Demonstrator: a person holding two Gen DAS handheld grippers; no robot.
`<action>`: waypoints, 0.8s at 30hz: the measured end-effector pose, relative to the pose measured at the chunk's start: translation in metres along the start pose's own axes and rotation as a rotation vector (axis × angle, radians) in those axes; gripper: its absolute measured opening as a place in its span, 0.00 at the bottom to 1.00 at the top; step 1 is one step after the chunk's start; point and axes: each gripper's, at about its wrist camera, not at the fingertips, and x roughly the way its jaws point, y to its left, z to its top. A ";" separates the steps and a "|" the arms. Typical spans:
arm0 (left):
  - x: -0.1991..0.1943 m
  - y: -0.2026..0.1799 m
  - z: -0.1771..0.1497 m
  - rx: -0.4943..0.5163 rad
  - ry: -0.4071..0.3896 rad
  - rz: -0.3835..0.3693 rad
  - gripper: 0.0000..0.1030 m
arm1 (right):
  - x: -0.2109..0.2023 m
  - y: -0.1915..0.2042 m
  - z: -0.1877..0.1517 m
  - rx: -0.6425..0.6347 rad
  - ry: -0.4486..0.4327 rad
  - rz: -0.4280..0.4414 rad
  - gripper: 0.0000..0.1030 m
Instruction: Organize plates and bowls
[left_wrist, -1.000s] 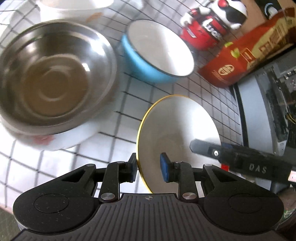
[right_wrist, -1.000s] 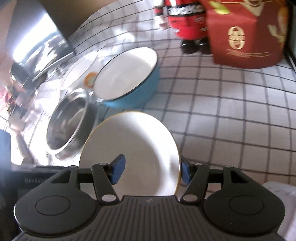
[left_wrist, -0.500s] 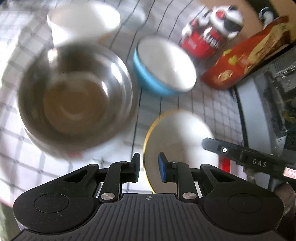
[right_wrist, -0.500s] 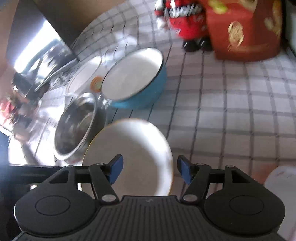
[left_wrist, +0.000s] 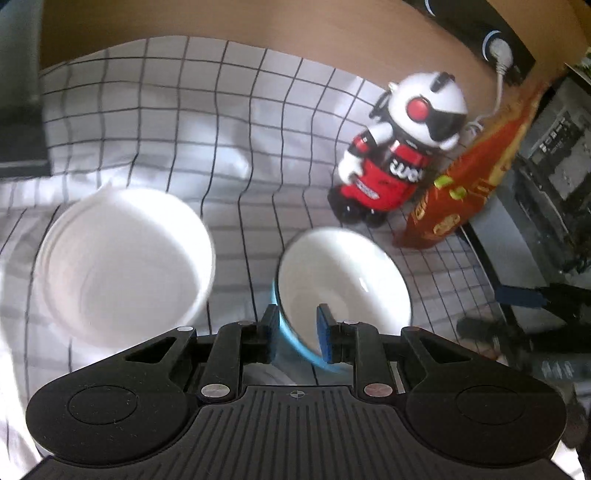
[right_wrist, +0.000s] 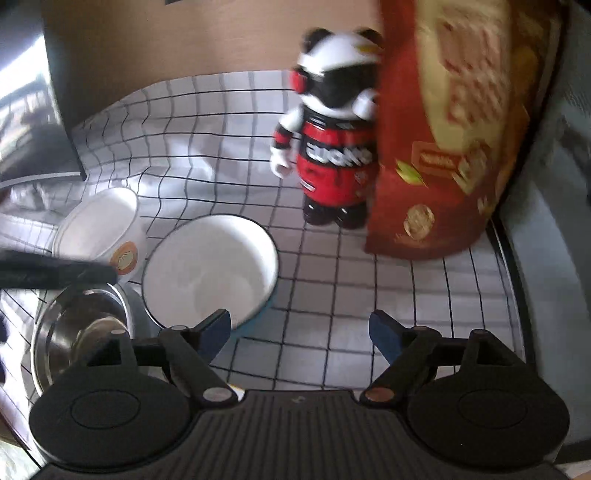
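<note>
Right wrist: tongs apart above cloth.

left wrist: close above the blue bowl, facing the back wall | right wrist: higher, further right, same facing | shared: blue bowl, white tub, toy, red box

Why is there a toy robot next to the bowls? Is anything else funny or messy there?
The toy robot and the red snack box stand among the dishes, which looks odd for a table of bowls. The checked cloth is rumpled at the back. The blue bowl and white bowl are empty; nothing looks spilled.
</note>
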 end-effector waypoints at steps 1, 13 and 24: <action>0.006 0.001 0.004 0.001 0.001 0.007 0.24 | 0.000 0.004 0.003 -0.008 -0.007 0.014 0.83; 0.069 0.002 0.021 -0.046 0.089 0.112 0.24 | 0.098 -0.045 0.016 0.290 0.192 0.217 0.58; 0.097 -0.026 0.027 -0.120 0.106 -0.002 0.47 | 0.094 -0.055 0.019 0.287 0.192 0.285 0.57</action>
